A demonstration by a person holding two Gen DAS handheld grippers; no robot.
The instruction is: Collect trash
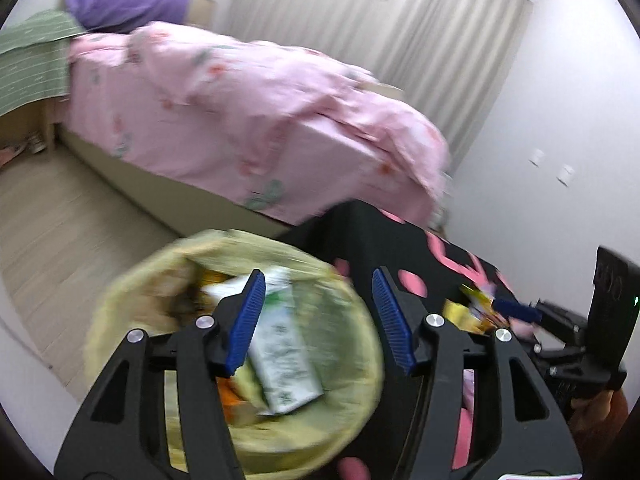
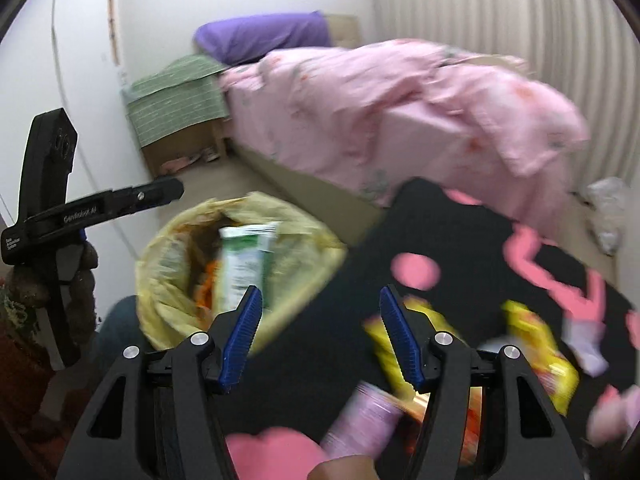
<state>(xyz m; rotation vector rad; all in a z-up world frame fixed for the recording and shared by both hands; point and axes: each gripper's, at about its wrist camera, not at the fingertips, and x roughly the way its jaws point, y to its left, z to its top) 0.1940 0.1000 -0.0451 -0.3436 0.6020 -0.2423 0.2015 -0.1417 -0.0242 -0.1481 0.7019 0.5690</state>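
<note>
A bin lined with a yellow bag (image 1: pixel 352 360) (image 2: pixel 168 276) stands on the floor beside a black rug with pink shapes (image 1: pixel 400 240) (image 2: pixel 460 232). A white and green carton (image 1: pixel 284 348) (image 2: pixel 244 264) lies on top of the trash inside. My left gripper (image 1: pixel 320 320) is open and empty above the bin's right side. My right gripper (image 2: pixel 320 336) is open and empty above the rug. Yellow snack wrappers (image 2: pixel 536 344) and a pink tube (image 2: pixel 360 424) lie on the rug near it. The wrappers also show in the left wrist view (image 1: pixel 468 312).
A bed with a pink duvet (image 1: pixel 248 112) (image 2: pixel 400 112) runs behind the rug. A nightstand under a green cloth (image 2: pixel 176 100) stands at the bed's head. A white crumpled bag (image 2: pixel 608 208) lies by the curtain. The left gripper's body (image 2: pixel 48 208) is at the left.
</note>
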